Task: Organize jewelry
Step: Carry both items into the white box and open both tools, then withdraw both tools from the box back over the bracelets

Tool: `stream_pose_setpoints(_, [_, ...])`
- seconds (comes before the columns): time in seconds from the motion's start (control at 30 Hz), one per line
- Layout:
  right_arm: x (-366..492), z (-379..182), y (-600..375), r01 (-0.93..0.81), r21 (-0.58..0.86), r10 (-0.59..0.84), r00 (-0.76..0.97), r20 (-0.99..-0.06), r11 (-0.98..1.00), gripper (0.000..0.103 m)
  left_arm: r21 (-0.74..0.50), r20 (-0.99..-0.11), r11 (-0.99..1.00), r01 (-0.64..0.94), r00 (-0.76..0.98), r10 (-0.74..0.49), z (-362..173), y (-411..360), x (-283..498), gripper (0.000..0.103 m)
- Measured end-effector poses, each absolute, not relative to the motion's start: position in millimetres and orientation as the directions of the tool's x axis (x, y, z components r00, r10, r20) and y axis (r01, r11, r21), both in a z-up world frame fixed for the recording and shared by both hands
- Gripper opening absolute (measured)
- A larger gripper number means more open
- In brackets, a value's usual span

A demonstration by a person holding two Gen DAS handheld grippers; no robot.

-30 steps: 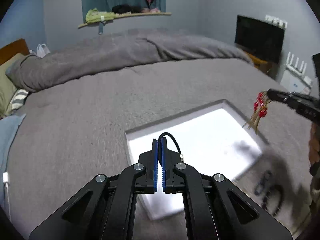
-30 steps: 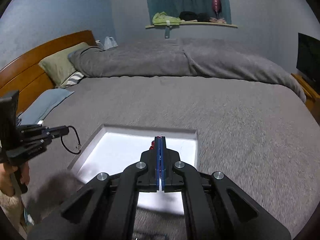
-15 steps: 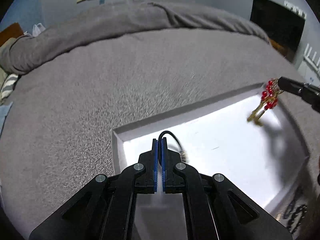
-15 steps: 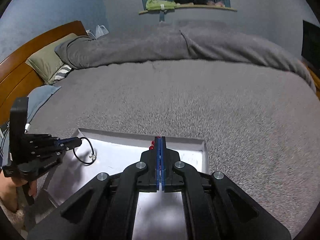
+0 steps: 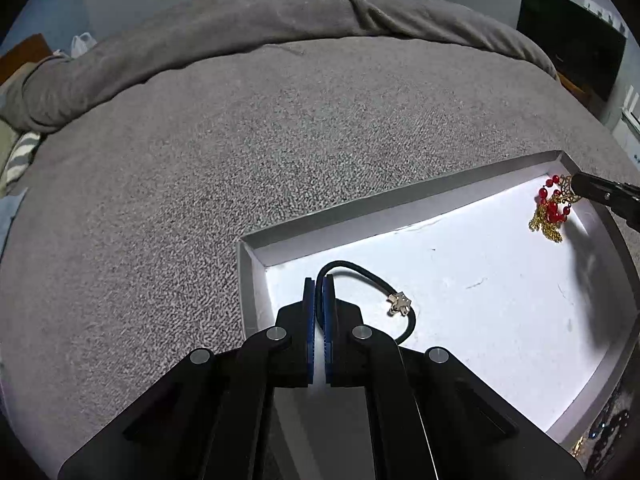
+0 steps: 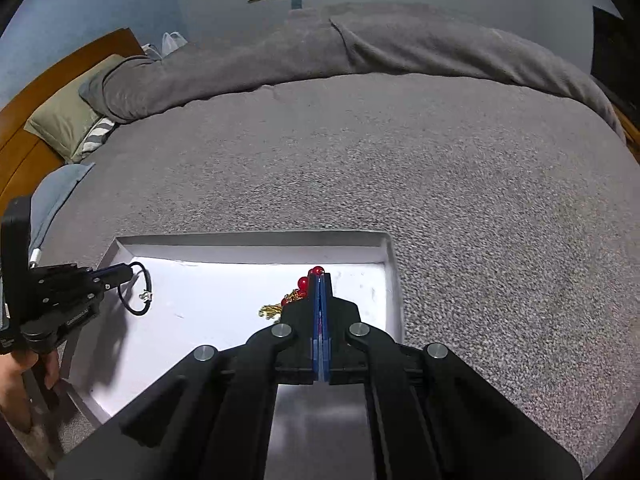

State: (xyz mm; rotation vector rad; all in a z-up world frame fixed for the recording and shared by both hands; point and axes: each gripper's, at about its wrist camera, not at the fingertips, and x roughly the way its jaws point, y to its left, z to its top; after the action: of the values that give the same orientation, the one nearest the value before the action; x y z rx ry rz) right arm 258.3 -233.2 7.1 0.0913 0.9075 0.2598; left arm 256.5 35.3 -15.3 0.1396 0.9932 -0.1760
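Observation:
A shallow white tray (image 5: 400, 200) lies on the grey bed; it also shows in the right wrist view (image 6: 248, 240). My left gripper (image 5: 319, 280) is shut on a black cord bracelet (image 5: 360, 270) with a small metal star charm (image 5: 399, 302), low over the tray's near left corner. The bracelet also shows in the right wrist view (image 6: 147, 280). My right gripper (image 6: 320, 278) is shut on a gold chain with red beads (image 6: 298, 292), which hangs down over the tray's right side. The chain also shows in the left wrist view (image 5: 552, 208).
The grey bedspread (image 6: 440, 184) surrounds the tray, with a rolled duvet (image 6: 320, 44) behind. Pillows (image 6: 68, 120) and a wooden headboard (image 6: 24, 120) are at the left. Dark beaded jewelry (image 5: 612, 436) lies on the bed beside the tray's near right edge.
Both grippers have come down toward the tray with their pieces. The bracelet's loose end and the gold chain now hang low over the tray floor.

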Motion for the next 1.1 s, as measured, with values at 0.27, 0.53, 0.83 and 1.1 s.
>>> stream_pose_setpoints(0.27, [236, 24, -240, -0.177, 0.199, 0.266, 0.632, -0.728, 0.964, 0.042, 0.016, -0.786, 0.969, 0.248, 0.602, -0.141, 4, 33, 231, 0.052])
stream_pose_setpoints(0.53, [188, 60, -237, -0.195, 0.132, 0.233, 0.713, -0.662, 0.972, 0.09, 0.006, -0.723, 0.978, 0.207, 0.677, -0.139, 32, 33, 190, 0.089])
stream_pose_setpoints(0.83, [125, 85, -244, -0.187, 0.102, 0.21, 0.762, -0.612, 0.977, 0.098, 0.054, -0.644, 0.986, 0.159, 0.76, -0.087, 62, 26, 132, 0.096])
stream_pose_setpoints(1.1, [76, 93, -242, -0.166, 0.095, 0.19, 0.787, -0.586, 0.982, 0.098, 0.087, -0.571, 0.986, 0.141, 0.819, -0.067, 89, 20, 82, 0.098])
